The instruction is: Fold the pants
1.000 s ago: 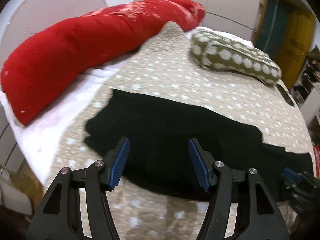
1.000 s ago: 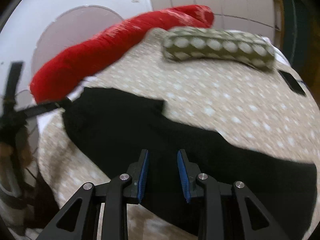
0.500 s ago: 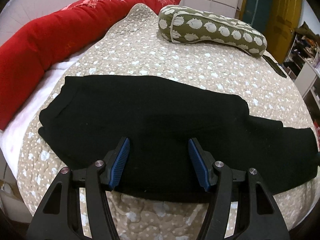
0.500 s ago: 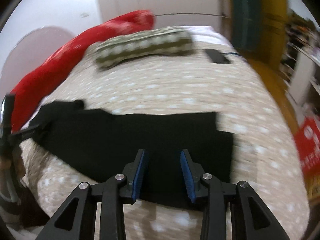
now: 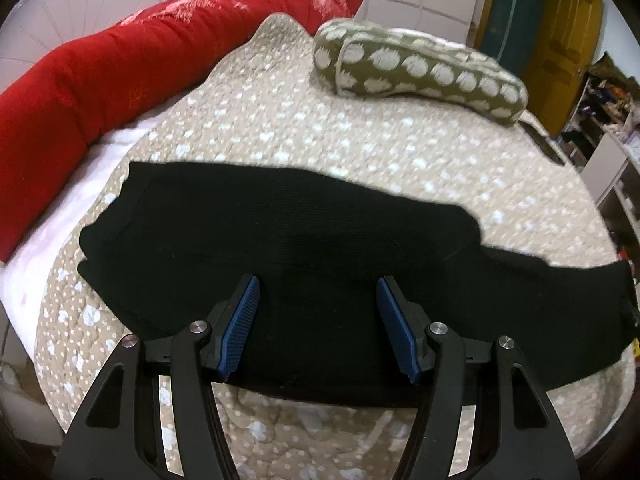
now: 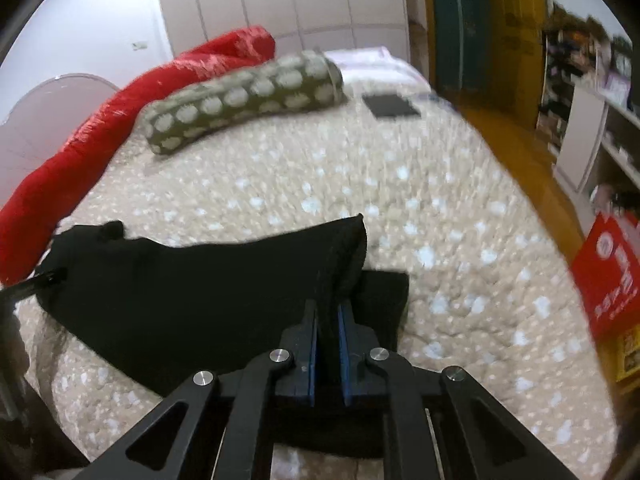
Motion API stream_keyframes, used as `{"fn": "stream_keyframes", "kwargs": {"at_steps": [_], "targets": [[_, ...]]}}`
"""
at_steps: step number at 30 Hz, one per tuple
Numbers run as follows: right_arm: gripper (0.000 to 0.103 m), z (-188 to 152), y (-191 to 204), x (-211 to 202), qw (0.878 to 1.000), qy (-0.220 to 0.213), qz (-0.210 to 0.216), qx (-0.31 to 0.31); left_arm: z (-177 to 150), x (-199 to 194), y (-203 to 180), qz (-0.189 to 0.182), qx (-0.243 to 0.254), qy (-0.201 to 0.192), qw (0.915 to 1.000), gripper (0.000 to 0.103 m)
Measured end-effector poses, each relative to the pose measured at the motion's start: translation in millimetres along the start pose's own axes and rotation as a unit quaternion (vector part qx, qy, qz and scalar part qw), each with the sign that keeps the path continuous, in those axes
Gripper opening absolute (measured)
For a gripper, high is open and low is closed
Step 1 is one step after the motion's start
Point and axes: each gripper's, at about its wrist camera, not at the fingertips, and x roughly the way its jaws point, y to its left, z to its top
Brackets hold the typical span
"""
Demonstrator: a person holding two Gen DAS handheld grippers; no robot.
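Note:
Black pants (image 5: 320,232) lie flat and lengthwise across the spotted beige quilt (image 5: 360,140), with the wider end at the left. My left gripper (image 5: 318,280) hovers open over their near edge, with nothing between its blue pads. In the right wrist view the pants (image 6: 200,288) end just ahead of my right gripper (image 6: 327,308). Its jaws are closing, and the pads pinch a ridge of black fabric at the leg end. That cloth stands up in a peak above the fingers.
A long red cushion (image 5: 120,64) runs along the far left of the bed. An olive bolster with pale spots (image 5: 420,72) lies at the back, and a dark flat device (image 6: 390,106) beyond it. A red box (image 6: 608,272) and shelves stand off the bed's right side.
The right gripper swung right along the pants to the leg end and its jaws came together on the fabric, lifting a fold. The left gripper stayed open and shifted only slightly.

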Motion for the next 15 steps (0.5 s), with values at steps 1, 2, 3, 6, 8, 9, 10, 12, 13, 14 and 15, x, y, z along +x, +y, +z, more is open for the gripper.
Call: {"fn": "stream_keyframes", "kwargs": {"at_steps": [1,2,3,6,8,9,10,12,13,14,15], "targets": [[0.008,0.4,0.3,-10.1,1.000,-0.006,0.001,-0.003,0.9,-2.3,-1.8,-0.002,0.001,-0.004,1.0000,0.061],[0.008,0.2,0.4,-17.3,1.000,-0.009,0.002,-0.003,1.3,-2.5,-3.7,-0.003,0.003,-0.004,1.0000,0.061],[0.008,-0.3,-0.7,-24.8,1.000,-0.012,0.001,-0.004,0.9,-0.9,-6.0,-0.004,0.005,-0.003,1.0000,0.061],[0.008,-5.3,-5.2,-21.0,1.000,0.001,-0.012,-0.005,-3.6,10.5,-13.5,-0.002,0.009,0.012,0.9999,0.061],[0.008,-7.6,-8.4,-2.6,1.000,0.018,-0.020,-0.004,-6.6,12.8,-19.4,0.009,0.018,0.005,0.9998,0.061],[0.008,-10.3,-8.5,10.0,0.999,0.034,-0.024,-0.003,-6.9,12.7,-21.1,0.013,0.023,0.004,0.9996,0.061],[0.008,-12.3,-8.7,16.5,0.999,0.041,-0.027,0.000,-6.7,11.9,-21.6,0.013,0.025,0.003,0.9996,0.061],[0.016,-12.5,-7.9,10.3,0.999,0.031,-0.034,0.004,-5.2,11.4,-21.2,0.011,0.025,0.005,0.9996,0.061],[0.021,-11.6,-6.7,6.7,0.999,0.030,-0.038,0.003,-4.4,11.3,-21.6,0.010,0.025,0.005,0.9996,0.061],[0.029,-9.7,-6.2,2.7,0.998,0.030,-0.052,-0.001,-3.6,10.6,-22.1,0.010,0.025,0.004,0.9996,0.061],[0.029,-6.9,-6.4,-2.6,0.998,0.027,-0.060,-0.004,-3.2,9.8,-23.3,0.010,0.026,0.003,0.9996,0.061]]}}
